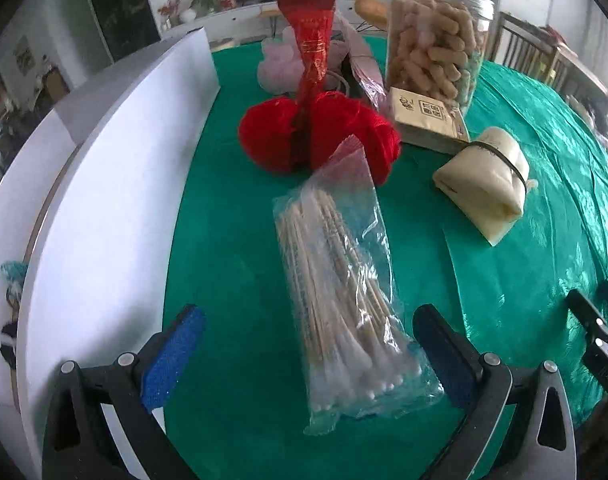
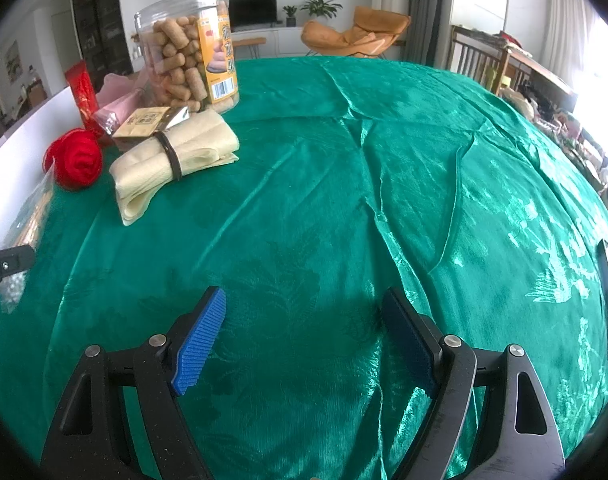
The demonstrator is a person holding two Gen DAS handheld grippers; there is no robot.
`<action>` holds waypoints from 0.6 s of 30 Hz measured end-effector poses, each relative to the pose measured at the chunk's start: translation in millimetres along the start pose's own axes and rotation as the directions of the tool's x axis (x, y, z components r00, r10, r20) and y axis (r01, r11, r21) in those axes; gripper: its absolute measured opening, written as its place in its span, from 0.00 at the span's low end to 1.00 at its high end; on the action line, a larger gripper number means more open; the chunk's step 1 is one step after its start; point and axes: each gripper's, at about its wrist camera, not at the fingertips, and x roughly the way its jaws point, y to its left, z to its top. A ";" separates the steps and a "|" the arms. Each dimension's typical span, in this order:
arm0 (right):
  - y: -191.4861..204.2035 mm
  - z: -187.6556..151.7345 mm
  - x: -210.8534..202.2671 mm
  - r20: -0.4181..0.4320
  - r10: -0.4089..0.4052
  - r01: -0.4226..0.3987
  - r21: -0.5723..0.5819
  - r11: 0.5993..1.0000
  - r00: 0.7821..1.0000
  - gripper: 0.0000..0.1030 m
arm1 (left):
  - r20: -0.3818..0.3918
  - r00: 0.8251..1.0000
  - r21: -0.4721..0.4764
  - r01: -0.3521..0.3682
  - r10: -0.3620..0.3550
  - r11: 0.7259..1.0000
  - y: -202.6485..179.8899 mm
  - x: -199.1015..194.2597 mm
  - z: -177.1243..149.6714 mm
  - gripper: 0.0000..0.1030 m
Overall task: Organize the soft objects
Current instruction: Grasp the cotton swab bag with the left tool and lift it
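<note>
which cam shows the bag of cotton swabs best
The left wrist view: the bag of cotton swabs lies whole on the green cloth between the open left gripper's fingers, sticks and tips clear. The right wrist view catches only a sliver at its left edge.

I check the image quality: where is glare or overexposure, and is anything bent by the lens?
Right wrist view: window at the right edge blown out white, shiny glare streaks on the green tablecloth. Left wrist view: white board bows into a curve from fisheye distortion.
</note>
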 end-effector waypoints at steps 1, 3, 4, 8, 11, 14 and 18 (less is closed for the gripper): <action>0.0 0.0 0.0 0.000 0.001 -0.001 0.000 1.000 1.000 0.81 | -0.002 1.000 -0.006 0.019 -0.019 1.000 0.6 3.1 4.1 1.00; 0.2 0.1 0.0 0.000 0.001 -0.001 0.000 1.000 1.000 0.81 | 0.004 0.999 -0.017 0.037 -0.037 0.999 -0.6 8.3 9.7 1.00; 0.2 0.1 0.0 0.000 0.000 0.000 0.000 1.000 1.000 0.81 | -0.009 0.999 -0.022 0.034 -0.034 0.999 -0.8 16.4 13.6 1.00; 0.8 0.1 0.3 0.000 0.000 0.000 0.000 1.000 1.000 0.81 | -0.050 0.998 -0.077 0.045 -0.049 0.996 8.3 32.9 18.4 1.00; 0.9 0.1 0.7 -0.001 -0.001 0.001 -0.001 1.000 1.000 0.81 | -0.022 0.999 -0.065 0.032 -0.034 0.997 9.3 31.5 15.4 1.00; 0.6 0.1 0.0 0.000 0.000 0.000 0.000 1.000 1.000 0.81 | 0.035 0.999 -0.048 0.039 -0.037 0.998 11.0 27.3 6.8 1.00; 0.4 0.1 -0.1 0.000 0.000 0.000 0.000 1.000 1.000 0.81 | 0.074 0.997 -0.042 0.041 -0.038 0.998 5.9 28.1 1.3 1.00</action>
